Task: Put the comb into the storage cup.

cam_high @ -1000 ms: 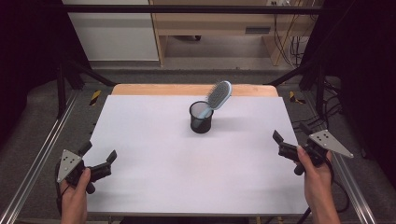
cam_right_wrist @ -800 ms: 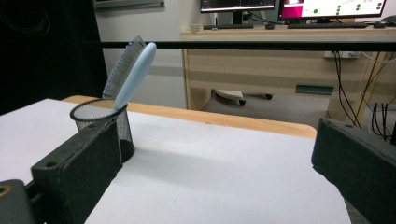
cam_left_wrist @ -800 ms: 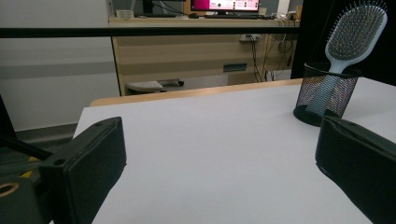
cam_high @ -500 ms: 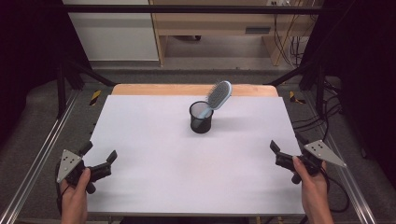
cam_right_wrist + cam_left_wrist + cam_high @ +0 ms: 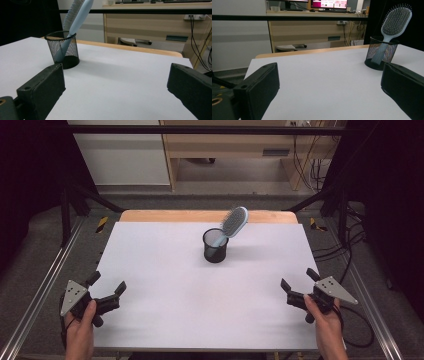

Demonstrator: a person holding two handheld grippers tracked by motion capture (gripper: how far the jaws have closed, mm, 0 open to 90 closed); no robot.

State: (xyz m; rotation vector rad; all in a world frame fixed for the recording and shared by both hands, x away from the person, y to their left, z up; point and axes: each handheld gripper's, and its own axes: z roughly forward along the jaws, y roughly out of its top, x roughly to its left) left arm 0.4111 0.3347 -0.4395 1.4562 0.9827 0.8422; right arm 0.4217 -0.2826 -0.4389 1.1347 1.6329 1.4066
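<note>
A black mesh cup (image 5: 215, 246) stands upright on the white tabletop (image 5: 200, 320), toward the back middle. A light blue hairbrush (image 5: 233, 222) stands handle-down in it, its bristled head leaning to the right. My left gripper (image 5: 108, 282) is held at the near left edge, open and holding nothing. At the near right, my right gripper (image 5: 297, 278) is also open with nothing in it. Both are far from the cup. The left gripper view shows the cup (image 5: 381, 53) and brush (image 5: 395, 21) beyond the spread jaws. In the right gripper view the cup (image 5: 63, 50) and brush (image 5: 78, 15) are at the left.
Metal rails (image 5: 40, 295) run along both sides of the table. Cables (image 5: 360, 320) lie on the floor at the right. A wooden desk (image 5: 235, 150) stands behind the table's far wooden edge (image 5: 200, 215).
My right gripper has drawn back toward the near edge of the table, still open. The left gripper, the cup and the brush have not moved.
</note>
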